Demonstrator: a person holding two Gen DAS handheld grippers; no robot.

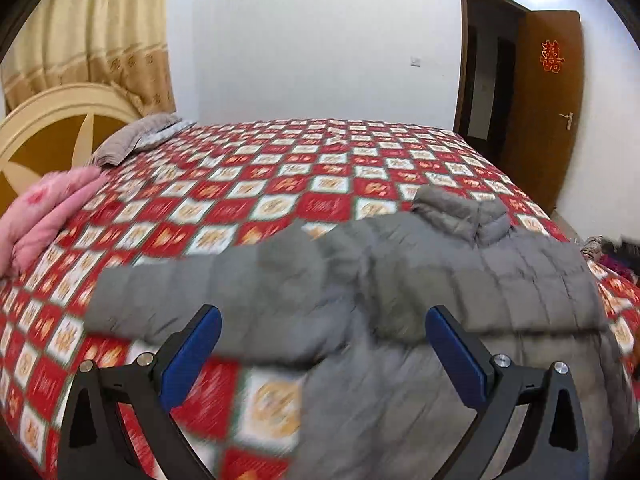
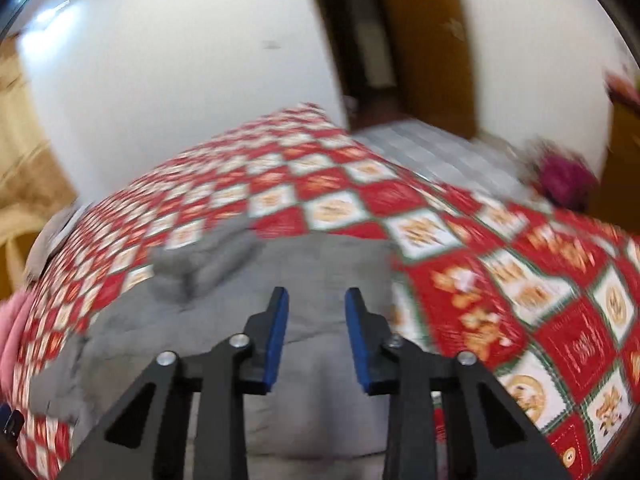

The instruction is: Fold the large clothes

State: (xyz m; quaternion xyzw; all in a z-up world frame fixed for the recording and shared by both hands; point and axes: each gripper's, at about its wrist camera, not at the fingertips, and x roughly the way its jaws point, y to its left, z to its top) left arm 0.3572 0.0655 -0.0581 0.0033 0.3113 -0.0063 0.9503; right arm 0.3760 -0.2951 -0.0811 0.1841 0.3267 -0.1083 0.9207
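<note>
A large grey quilted jacket [image 1: 420, 280] lies spread on the bed, one sleeve stretched out to the left and its collar at the far side. My left gripper [image 1: 322, 320] hovers wide open and empty over the sleeve and body. In the right wrist view the jacket [image 2: 320, 280] lies under my right gripper [image 2: 316, 300], whose blue pads stand partly apart with nothing between them. Both views are blurred by motion.
The bed has a red and white checked cover [image 1: 280, 168]. A pink quilt [image 1: 44, 216] and a grey pillow [image 1: 132, 140] lie by the headboard at the left. An open brown door [image 1: 548, 100] is at the right. Dark clothes [image 2: 564, 180] lie beyond the bed edge.
</note>
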